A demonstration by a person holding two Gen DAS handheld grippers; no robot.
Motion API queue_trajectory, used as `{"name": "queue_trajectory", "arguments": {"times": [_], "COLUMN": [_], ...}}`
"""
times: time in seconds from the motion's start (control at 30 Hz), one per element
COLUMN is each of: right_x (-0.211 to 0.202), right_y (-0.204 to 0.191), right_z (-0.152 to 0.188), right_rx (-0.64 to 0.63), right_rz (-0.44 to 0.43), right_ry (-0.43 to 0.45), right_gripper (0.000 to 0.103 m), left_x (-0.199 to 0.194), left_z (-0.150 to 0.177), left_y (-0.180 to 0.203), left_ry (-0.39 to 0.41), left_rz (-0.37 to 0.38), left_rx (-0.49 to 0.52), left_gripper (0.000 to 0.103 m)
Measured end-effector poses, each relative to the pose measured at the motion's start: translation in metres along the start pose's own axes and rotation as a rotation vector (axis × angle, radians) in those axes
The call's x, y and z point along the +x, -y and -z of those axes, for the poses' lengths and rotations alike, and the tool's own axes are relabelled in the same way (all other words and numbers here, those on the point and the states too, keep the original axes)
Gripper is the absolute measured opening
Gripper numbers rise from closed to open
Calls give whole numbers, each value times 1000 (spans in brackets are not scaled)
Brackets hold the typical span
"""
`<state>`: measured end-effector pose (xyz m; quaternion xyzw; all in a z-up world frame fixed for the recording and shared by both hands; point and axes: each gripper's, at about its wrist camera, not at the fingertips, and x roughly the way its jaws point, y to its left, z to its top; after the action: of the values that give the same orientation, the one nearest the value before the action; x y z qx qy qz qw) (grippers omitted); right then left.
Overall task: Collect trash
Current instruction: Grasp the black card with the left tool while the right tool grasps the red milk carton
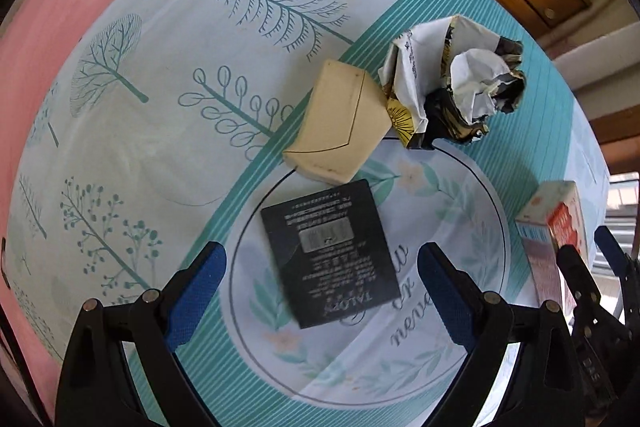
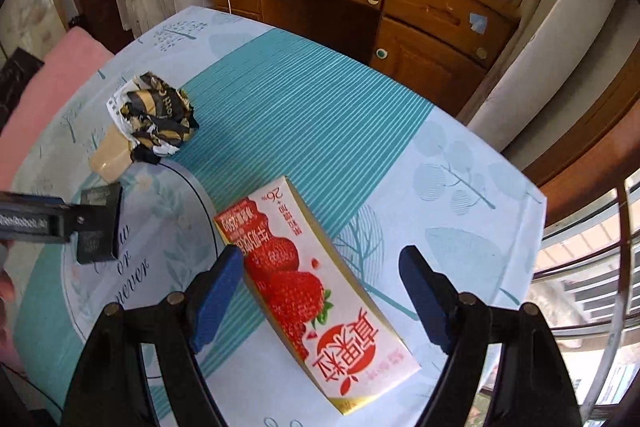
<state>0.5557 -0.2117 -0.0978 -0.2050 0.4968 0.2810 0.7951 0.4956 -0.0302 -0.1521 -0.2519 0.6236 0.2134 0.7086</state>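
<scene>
Left gripper (image 1: 322, 267) spread wide over black packet (image 1: 330, 253), near centre, positioned for pickup. Right gripper (image 2: 322, 287) equally wide, straddling strawberry carton (image 2: 314, 287) lying flat, right side. Nothing held.

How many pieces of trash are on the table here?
4. A black packet lies between the left gripper's fingers, a beige box beyond it, a crumpled wrapper beside that, and a strawberry carton under the right gripper. None seems hidden.
</scene>
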Motion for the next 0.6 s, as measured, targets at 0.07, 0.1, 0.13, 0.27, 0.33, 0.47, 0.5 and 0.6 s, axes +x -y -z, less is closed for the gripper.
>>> {"name": "queue_trajectory", "arguments": {"times": [0.07, 0.1, 0.13, 0.27, 0.33, 0.47, 0.5, 0.6], "right_x": [3, 5, 7, 15, 17, 15, 14, 10], "right_y": [0, -2, -4, -16, -21, -21, -20, -17], "right_z": [-3, -4, -3, 4, 7, 11, 12, 16], "right_rx": [6, -1, -14, -105, -150, -118, -97, -53], "right_rz": [-36, -53, -62, -39, -1, 78, 72, 62], "right_ry": [-22, -39, -54, -85, -94, -100, -106, -109], "right_gripper": [81, 81, 81, 81, 81, 68, 67, 63], "left_x": [6, 8, 9, 16, 17, 11, 6, 4], "left_z": [1, 1, 2, 9, 14, 17, 22, 27], "left_y": [5, 8, 10, 14, 11, 8, 5, 2], "left_ry": [3, 3, 4, -3, -2, 27, 38, 35], "left_rz": [-26, -40, -67, -88, -79, -79, -77, -52], "left_rx": [-6, -9, -20, -57, -70, -49, -38, -1], "left_gripper": [95, 95, 95, 90, 85, 64, 58, 58]}}
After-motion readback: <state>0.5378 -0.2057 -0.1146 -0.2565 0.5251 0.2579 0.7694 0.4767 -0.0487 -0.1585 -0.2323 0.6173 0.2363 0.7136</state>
